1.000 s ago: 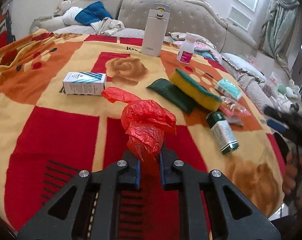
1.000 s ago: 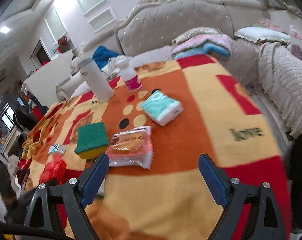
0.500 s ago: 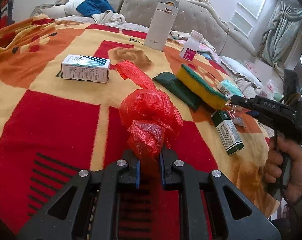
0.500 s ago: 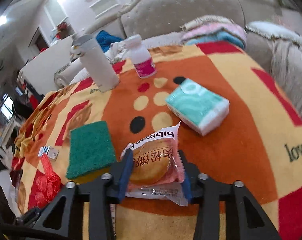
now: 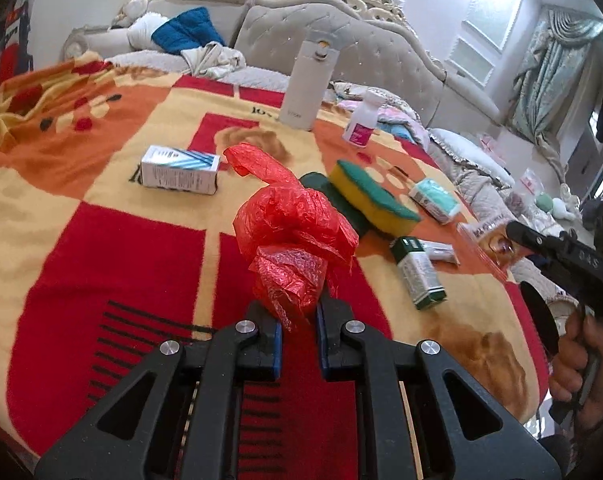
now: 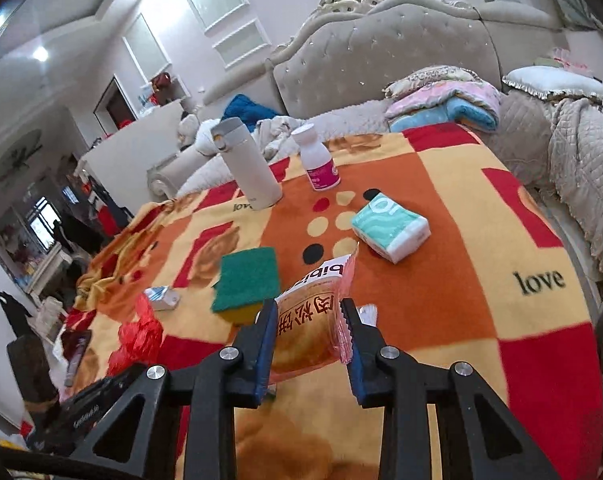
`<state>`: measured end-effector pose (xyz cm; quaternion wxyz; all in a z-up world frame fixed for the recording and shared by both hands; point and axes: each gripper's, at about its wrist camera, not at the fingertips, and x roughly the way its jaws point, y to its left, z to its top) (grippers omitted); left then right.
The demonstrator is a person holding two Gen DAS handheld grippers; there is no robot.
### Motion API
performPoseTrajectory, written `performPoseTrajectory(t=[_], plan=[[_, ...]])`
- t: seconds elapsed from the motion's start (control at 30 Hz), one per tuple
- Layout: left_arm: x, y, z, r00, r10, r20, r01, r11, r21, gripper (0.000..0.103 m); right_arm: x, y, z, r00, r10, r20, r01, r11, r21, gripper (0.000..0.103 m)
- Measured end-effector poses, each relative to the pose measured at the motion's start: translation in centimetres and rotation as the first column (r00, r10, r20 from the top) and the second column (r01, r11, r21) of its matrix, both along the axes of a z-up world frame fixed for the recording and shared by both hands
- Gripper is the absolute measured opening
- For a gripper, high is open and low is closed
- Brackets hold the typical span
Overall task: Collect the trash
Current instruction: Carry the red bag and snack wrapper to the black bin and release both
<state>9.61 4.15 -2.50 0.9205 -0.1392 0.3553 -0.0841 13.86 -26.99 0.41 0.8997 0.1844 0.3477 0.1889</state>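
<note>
Pinching crinkled red plastic bag (image 5: 297, 236), left tool (image 5: 297, 320); right tool (image 6: 307, 328) clamps glossy snack packet (image 6: 309, 320)

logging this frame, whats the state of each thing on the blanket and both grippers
left gripper: shut on red plastic bag
red plastic bag: crumpled, held
right gripper: shut on snack packet
snack packet: held on edge, sealed
white flask: upright, lid closed
pill bottle: upright, capped
sponge: lying green side up
tissue pack: lying flat
green box: lying on its side
</note>
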Motion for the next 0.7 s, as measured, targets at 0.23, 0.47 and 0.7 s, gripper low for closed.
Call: performPoseTrajectory(t=[0.23, 0.47, 0.7], plan=[[-1.7, -2.0, 0.9, 0.999, -0.035, -0.003, 0.035, 0.999, 0.024, 0.01, -3.8, -1.1, -0.1, 1.0, 0.01, 0.004, -0.01, 1.0, -0.022, 0.03], [-2.6, -3.8, 2.2, 0.999, -0.046, 0.0, 0.046, 0.996, 0.071, 0.01, -6.2, -2.5, -0.5, 1.0, -0.008, 0.01, 0.008, 0.999, -0.033, 0.03], [-3.1, -5.2, 3.8, 1.0, -0.021, 0.006, 0.02, 0.991, 0.132, 0.01, -7.9, -4.4, 0.2, 0.999, -0.033, 0.025, 0.034, 0.998, -0.048, 0.03]])
